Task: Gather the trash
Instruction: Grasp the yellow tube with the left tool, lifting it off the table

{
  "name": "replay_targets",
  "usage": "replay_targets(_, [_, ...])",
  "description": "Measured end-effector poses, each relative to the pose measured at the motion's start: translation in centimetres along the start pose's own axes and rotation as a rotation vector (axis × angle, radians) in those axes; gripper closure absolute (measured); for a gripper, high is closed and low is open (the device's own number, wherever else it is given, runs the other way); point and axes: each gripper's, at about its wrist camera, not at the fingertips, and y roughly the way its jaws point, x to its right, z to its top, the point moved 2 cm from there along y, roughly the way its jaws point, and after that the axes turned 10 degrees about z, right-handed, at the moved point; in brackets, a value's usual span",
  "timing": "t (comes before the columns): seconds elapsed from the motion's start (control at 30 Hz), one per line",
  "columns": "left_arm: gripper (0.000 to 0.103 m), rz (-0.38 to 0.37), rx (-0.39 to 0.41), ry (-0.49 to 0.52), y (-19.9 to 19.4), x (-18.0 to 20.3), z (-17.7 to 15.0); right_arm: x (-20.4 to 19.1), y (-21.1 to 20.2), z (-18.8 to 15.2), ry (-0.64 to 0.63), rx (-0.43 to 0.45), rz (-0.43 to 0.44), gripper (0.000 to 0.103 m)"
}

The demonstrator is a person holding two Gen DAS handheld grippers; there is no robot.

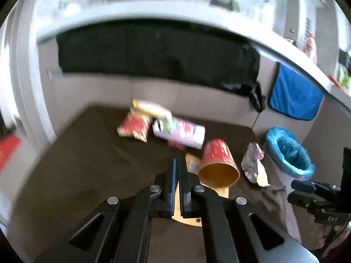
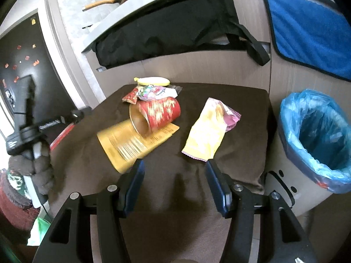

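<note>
Kitchen floor corner: cabinet fronts behind, a black bag [image 2: 164, 32] and a blue towel [image 2: 307, 32] hanging off the counter edge, and a low brown mat [image 2: 245, 100] holding the litter. The bin [image 2: 285, 192] with a blue liner stands just beside the mat's right edge and looks empty.

We count six pieces of trash:
- one flat yellow packet [image 2: 122, 144]
- one red paper cup [image 2: 162, 111] on its side, lying on that packet
- one pale yellow and pink wrapper [image 2: 208, 131], alone and nearest the bin
- one small red snack bag [image 1: 133, 127]
- one white and pink packet [image 1: 179, 131]
- one yellowish item [image 2: 153, 80] at the back of the heap; we cannot tell what it is

There is one bin and there are two grippers.

The left gripper [image 1: 176, 161] has its jaws together. Yellow shows in the slit between them, so we judge it pinches the near edge of the yellow packet. That packet and the cup are both smeared in the right wrist view. The right gripper [image 2: 173, 164] stands about half open with nothing between its jaws, low over bare mat, its right finger just beside the pale wrapper's near corner.

Handling, as we judge it:
- Everything is light, thin film or paper that crushes without harm.
- Foil wrappers are slick and floppy, so pinch an edge or corner, not the flat face.
- The cup is stiffer but rolls; take it by the rim wall at its open mouth.
- Lifting the packet will likely tip the cup off.
</note>
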Motion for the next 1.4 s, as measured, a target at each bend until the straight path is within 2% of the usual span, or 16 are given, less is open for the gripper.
replay_targets(0.1, [0.1,0.001,0.024,0.056,-1.3,0.2,-0.3,-0.4,-0.2,-0.1,-0.006,0.001,0.0,0.049])
replay_targets(0.23, [0.095,-0.094,-0.058,-0.019,-0.2,-1.1,-2.2,-1.0,-0.4,-0.3,-0.019,-0.012,0.004,0.049])
replay_targets(0.3, [0.076,-0.143,-0.127,-0.078,1.2,-1.6,-3.5,-1.2,-0.2,-0.5,-0.03,-0.026,0.006,0.048])
replay_targets(0.33, [0.052,-0.164,-0.163,-0.105,2.0,-1.7,-4.2,-1.4,-0.1,-0.6,-0.034,-0.029,0.003,0.048])
replay_targets(0.37, [0.039,-0.176,-0.184,-0.127,2.7,-1.7,-4.7,-1.5,0.0,-0.7,-0.036,-0.033,0.002,0.048])
replay_targets(0.43, [0.038,-0.196,-0.248,-0.17,4.5,-1.7,-5.9,-1.5,0.3,-0.9,-0.032,-0.039,0.005,0.048])
replay_targets(0.5, [0.038,-0.18,-0.298,-0.196,6.1,-1.4,-6.8,-1.3,0.5,-1.0,-0.026,-0.04,0.006,0.048])
replay_targets(0.57, [0.038,-0.145,-0.293,-0.201,6.9,-0.8,-7.1,-1.1,0.7,-1.1,-0.02,-0.044,0.004,0.048])
replay_targets(0.7, [0.036,-0.109,-0.3,-0.081,8.0,2.0,-6.5,-0.1,1.2,-1.6,-0.005,-0.058,0.0,0.048])
replay_targets(0.83, [0.023,-0.111,-0.316,0.121,8.3,5.8,-6.9,1.0,1.6,-1.9,0.021,-0.062,0.0,0.048])
replay_targets(0.93, [0.019,-0.077,-0.325,0.225,8.7,7.6,-7.2,1.9,1.8,-2.2,0.049,-0.062,0.008,0.048])
replay_targets(1.17, [0.005,-0.019,-0.362,0.239,10.2,9.9,-6.9,2.7,1.7,-2.6,0.063,-0.048,0.012,0.048])
replay_targets(1.3, [0.006,-0.006,-0.361,0.229,10.9,10.3,-6.5,3.4,1.1,-2.6,0.082,-0.024,0.0,0.048])
replay_targets(1.4, [0.033,-0.001,-0.316,0.205,10.5,10.0,-6.2,4.2,0.5,-2.5,0.095,-0.009,-0.005,0.048])
